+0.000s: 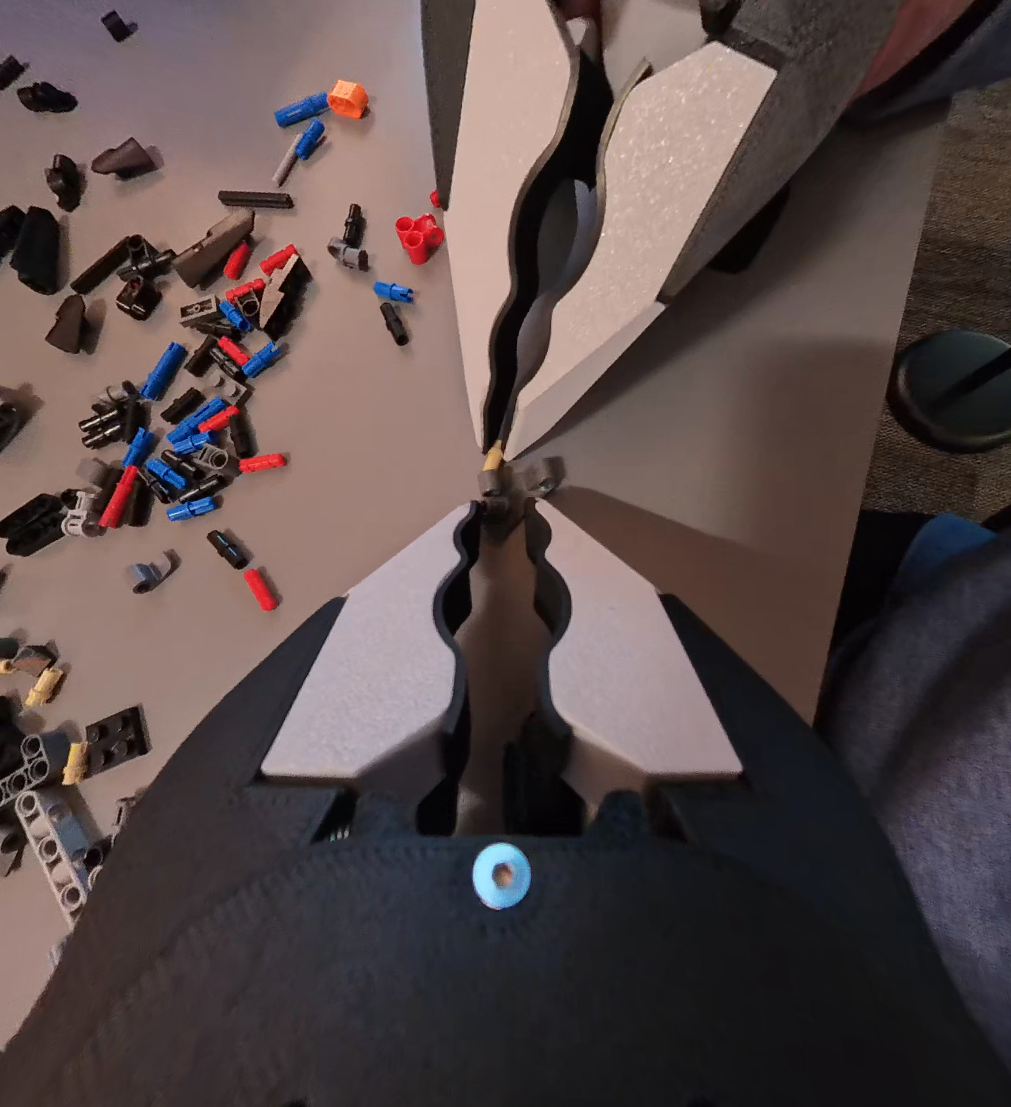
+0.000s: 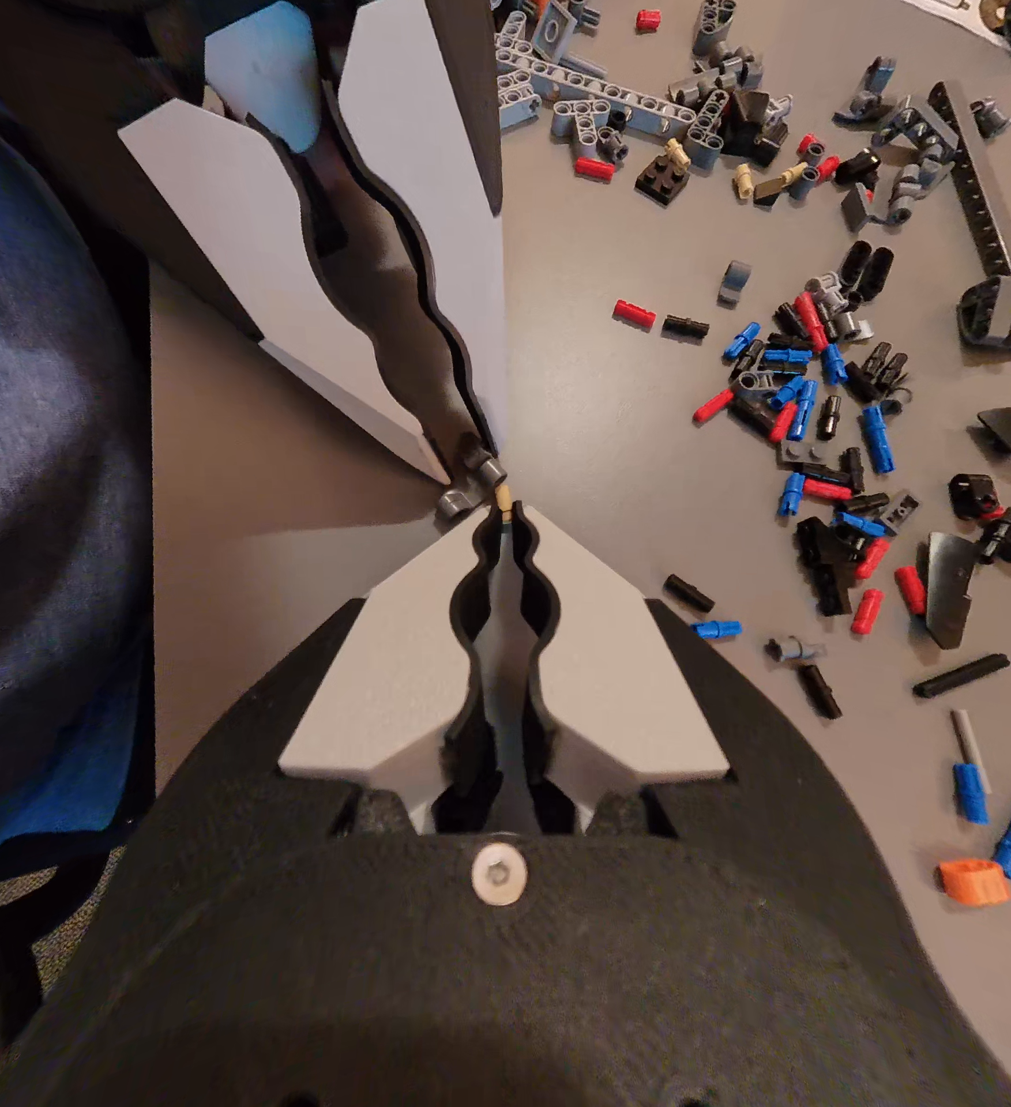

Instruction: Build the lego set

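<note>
My left gripper [image 1: 501,509] is shut on a small grey connector piece [image 1: 518,481] and holds it above the grey table [image 1: 341,539]. My right gripper [image 2: 507,514] is shut on a tan pin [image 2: 504,498]. The two grippers meet tip to tip. The pin's free end touches one end of the connector [image 2: 482,473]. In the left wrist view the right gripper [image 1: 494,446] comes in from the top with the tan pin [image 1: 494,461]. In the right wrist view the left gripper [image 2: 470,461] comes in from the upper left.
Loose pieces lie scattered on the table: blue, red and black pins [image 1: 191,431], an orange piece [image 1: 348,99], grey beams [image 2: 610,90] and a black plate [image 2: 664,177]. A person's blue-grey clothing [image 1: 940,779] is beside the table edge. A round black base [image 1: 964,389] stands on the floor. Only a small space, under 4 cm, lies between the two pairs of fingers. Both grippers' tips are roughly 15 cm from the black plate [image 2: 664,177]. Look for it in the left wrist view [image 1: 113,738] too.
</note>
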Motion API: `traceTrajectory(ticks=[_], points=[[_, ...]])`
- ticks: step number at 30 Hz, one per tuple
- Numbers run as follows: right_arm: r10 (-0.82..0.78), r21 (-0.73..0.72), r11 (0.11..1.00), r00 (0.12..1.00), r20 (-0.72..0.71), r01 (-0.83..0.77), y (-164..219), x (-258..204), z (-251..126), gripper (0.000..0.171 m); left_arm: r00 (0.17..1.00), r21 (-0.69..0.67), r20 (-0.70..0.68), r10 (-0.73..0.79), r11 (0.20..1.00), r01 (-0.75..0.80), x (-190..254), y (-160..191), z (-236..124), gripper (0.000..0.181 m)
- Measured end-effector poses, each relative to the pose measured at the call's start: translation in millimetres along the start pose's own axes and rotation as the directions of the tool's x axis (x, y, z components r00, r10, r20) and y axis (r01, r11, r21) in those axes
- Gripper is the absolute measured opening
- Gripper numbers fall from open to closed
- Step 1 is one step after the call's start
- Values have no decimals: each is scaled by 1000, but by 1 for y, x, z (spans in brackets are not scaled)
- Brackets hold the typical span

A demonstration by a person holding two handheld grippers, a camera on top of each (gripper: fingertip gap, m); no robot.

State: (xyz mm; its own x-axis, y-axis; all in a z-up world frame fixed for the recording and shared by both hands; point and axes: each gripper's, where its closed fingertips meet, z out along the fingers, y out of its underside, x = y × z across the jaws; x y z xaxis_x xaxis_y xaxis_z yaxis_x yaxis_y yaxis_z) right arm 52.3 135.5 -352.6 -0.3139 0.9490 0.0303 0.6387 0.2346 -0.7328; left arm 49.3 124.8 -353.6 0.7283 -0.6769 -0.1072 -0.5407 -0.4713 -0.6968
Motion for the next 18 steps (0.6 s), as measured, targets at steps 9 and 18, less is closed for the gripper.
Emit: traceTrajectory(ticks=[9, 18], points=[[-47, 5, 999, 999, 24, 47, 1, 6, -1, 1, 998, -15, -68, -7, 1000, 6, -3, -1, 2, 8], [-22, 5, 1000, 1000, 22, 21, 4, 5, -4, 1, 998, -26, -63, -12, 1000, 10, -9, -12, -2, 14]])
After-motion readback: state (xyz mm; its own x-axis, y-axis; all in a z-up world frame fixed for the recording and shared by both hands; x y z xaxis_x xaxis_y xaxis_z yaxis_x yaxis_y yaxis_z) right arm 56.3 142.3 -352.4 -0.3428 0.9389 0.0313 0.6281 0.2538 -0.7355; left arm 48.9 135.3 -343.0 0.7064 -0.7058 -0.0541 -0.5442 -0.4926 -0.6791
